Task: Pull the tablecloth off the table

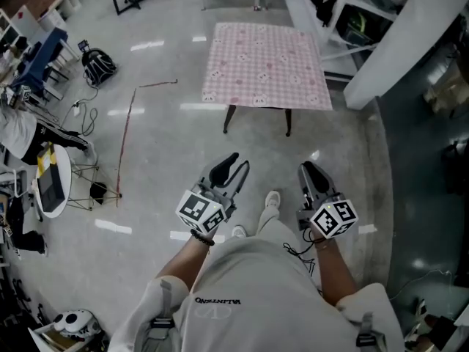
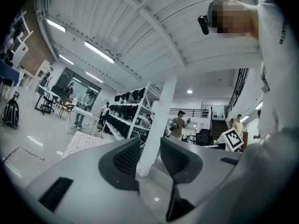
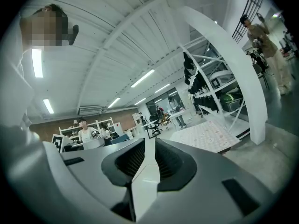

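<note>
**Mia:** Where is the tablecloth [image 1: 264, 64]?

**Ben:** It lies flat on the worktop [image 1: 288, 122], far up ahead. It is pink with little squares and small pictures on it. It covers the whole top, so only the dark legs show under it.

**Mia:** Is a tool touching it?

**Ben:** No. Both tools are well apart from it. They hang in the air close to the person's body, over the grey floor [image 1: 161, 145].

**Mia:** What is the left tool [image 1: 236, 164] like?

**Ben:** Its two jaws are spread apart. In the left gripper view there is a clear gap between the dark, ribbed pads [image 2: 126, 158]. Nothing sits in the gap. You just see a white post [image 2: 156, 118] far behind it.

**Mia:** And the right tool [image 1: 313, 171]?

**Ben:** Its jaws are close to each other, but they do not touch. In the right gripper view a thin gap runs between the two pads, and the pale floor shows through it. It holds nothing too.

**Mia:** Can the tools see the cloth?

**Ben:** Yes. In the right gripper view the pink cloth is off to the right of the jaws, near the white shelves [image 3: 210, 87]. In the left gripper view a bit of it peeks out on the left.

**Mia:** What else is near the tools?

**Ben:** Each tool has a cube with black and white squares, one on the left [image 1: 199, 211] and one on the right [image 1: 334, 218]. A pale shoe [image 1: 272, 199] shows on the floor between the two tools.
</note>
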